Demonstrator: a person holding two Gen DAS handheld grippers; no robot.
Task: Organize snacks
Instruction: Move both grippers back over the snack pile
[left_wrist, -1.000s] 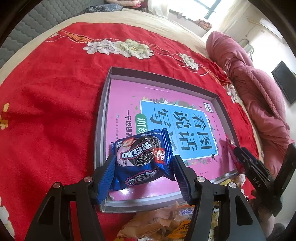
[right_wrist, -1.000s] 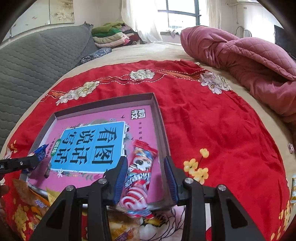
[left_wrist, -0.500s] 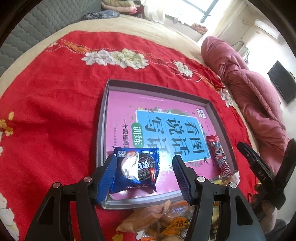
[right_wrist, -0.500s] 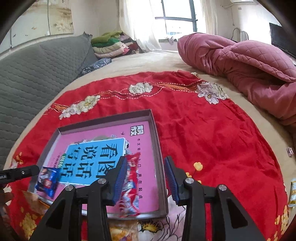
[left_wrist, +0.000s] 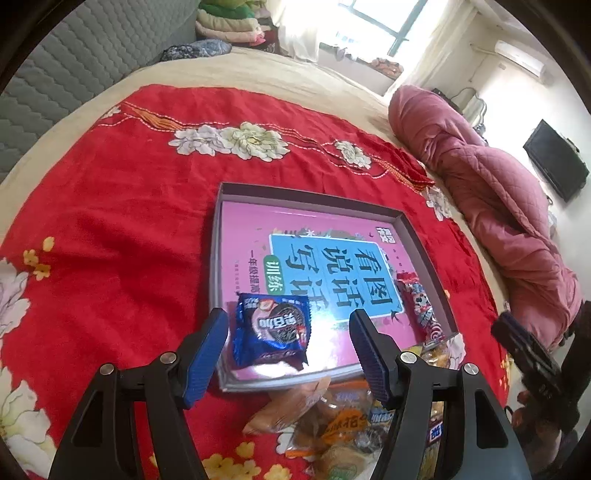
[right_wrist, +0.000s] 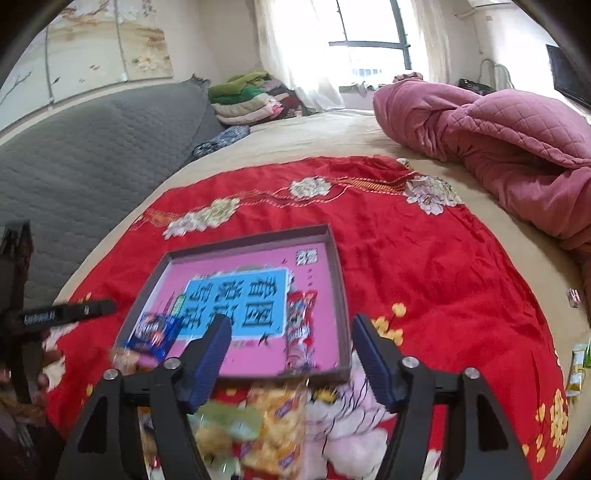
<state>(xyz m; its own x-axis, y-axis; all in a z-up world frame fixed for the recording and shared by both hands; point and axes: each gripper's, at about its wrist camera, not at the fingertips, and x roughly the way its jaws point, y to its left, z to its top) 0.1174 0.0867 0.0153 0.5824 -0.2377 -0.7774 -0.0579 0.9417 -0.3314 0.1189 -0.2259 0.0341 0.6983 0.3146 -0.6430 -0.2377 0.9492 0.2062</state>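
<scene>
A shallow grey tray (left_wrist: 216, 258) with a pink and blue printed sheet inside lies on the red flowered cloth. A blue cookie packet (left_wrist: 273, 332) rests in its near left corner, and a red candy packet (left_wrist: 419, 310) lies along its right side. My left gripper (left_wrist: 288, 328) hovers above the blue packet with its jaws opening and the pads clear of the packet. My right gripper (right_wrist: 291, 336) hangs above the red candy packet (right_wrist: 301, 325), jaws opening, nothing pressed between them. Loose snack bags (left_wrist: 332, 417) are piled just in front of the tray.
A pink quilt (right_wrist: 498, 147) is bunched at the right of the bed. The grey padded headboard (right_wrist: 92, 155) runs along the left, with folded clothes (right_wrist: 251, 96) behind it. Small packets (right_wrist: 576, 365) lie near the bed's right edge.
The left gripper let go of the blue cookie packet and the right let go of the red candy packet. Both packets now lie in the tray. Both grippers widened, rose and drew back.
</scene>
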